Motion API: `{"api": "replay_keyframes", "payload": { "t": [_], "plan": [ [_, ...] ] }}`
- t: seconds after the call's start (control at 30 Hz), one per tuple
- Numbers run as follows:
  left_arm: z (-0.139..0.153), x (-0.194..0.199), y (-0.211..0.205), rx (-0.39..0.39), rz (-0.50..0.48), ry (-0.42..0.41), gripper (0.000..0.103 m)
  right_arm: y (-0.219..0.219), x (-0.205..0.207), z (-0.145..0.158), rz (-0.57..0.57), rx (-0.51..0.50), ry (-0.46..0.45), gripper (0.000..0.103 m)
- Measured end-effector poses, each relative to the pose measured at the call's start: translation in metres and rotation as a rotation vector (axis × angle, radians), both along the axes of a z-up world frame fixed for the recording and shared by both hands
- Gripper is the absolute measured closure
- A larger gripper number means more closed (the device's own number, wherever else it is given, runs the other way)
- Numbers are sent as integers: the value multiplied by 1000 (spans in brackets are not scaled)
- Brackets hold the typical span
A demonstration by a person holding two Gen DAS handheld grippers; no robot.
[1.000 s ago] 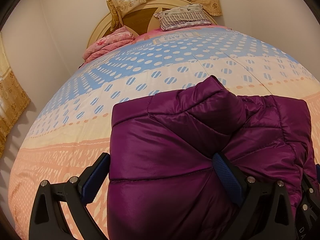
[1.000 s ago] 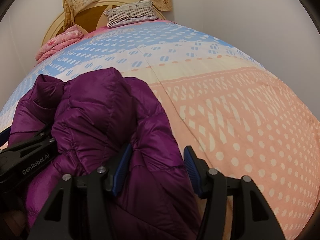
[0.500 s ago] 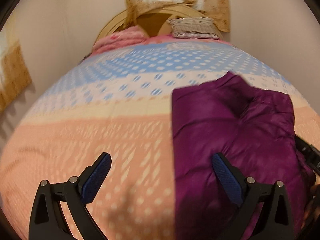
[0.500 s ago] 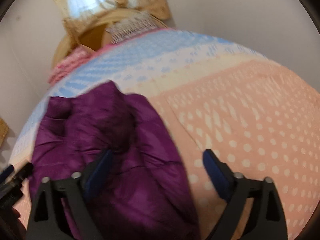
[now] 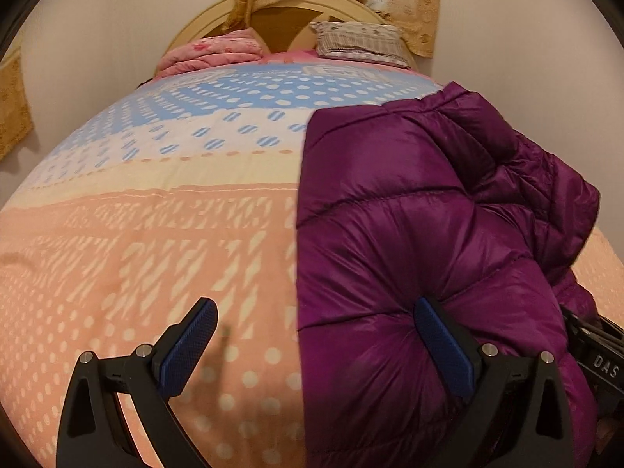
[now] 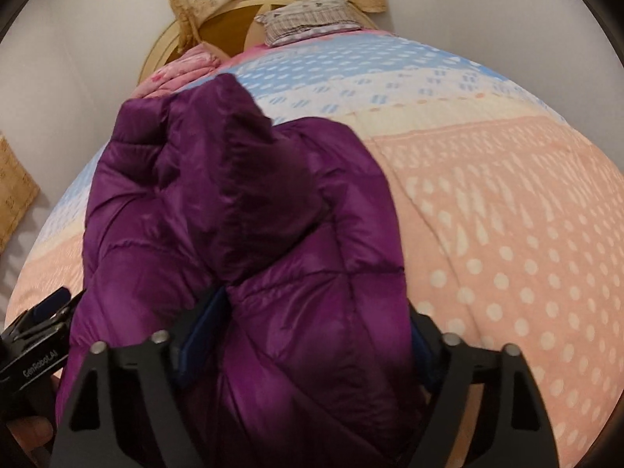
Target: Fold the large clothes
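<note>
Sliding off to the side, the left gripper [image 5: 316, 347] had spread wide, one finger denting the purple down jacket [image 5: 421, 234], nothing held. The right gripper [image 6: 300, 335] had opened too, straddling the bundle on the bedspread [image 5: 156, 241]; folding looked nearly done.

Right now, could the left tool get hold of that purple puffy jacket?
Probably yes. The left tool is open, and one of its fingers already presses on the near edge of the purple jacket. Only bare bedspread lies alongside; nothing blocks it.
</note>
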State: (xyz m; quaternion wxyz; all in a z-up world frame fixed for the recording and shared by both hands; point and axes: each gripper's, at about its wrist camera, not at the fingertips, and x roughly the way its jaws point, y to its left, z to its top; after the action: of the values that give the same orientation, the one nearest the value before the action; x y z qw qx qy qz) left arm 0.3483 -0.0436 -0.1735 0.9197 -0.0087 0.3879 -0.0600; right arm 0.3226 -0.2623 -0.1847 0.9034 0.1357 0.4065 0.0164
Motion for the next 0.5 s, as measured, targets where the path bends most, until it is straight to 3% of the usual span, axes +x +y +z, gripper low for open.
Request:
{"api": "replay_keyframes", "payload": {
  "t": [0.07, 0.13, 0.17, 0.5],
  "plan": [
    [0, -2, -2, -16, -26, 1, 11, -2, 0, -1, 28, 27, -5, 33],
    [0, -6, -9, -35, -83, -11, 37, -2, 0, 0, 39, 29, -11, 38],
    [2, -9, -16, -15, -110, -27, 43, -1, 0, 0, 46, 27, -15, 43],
    [15, -27, -41, 137, -103, -112, 77, 6, -12, 6, 68, -2, -87, 70]
  ]
}}
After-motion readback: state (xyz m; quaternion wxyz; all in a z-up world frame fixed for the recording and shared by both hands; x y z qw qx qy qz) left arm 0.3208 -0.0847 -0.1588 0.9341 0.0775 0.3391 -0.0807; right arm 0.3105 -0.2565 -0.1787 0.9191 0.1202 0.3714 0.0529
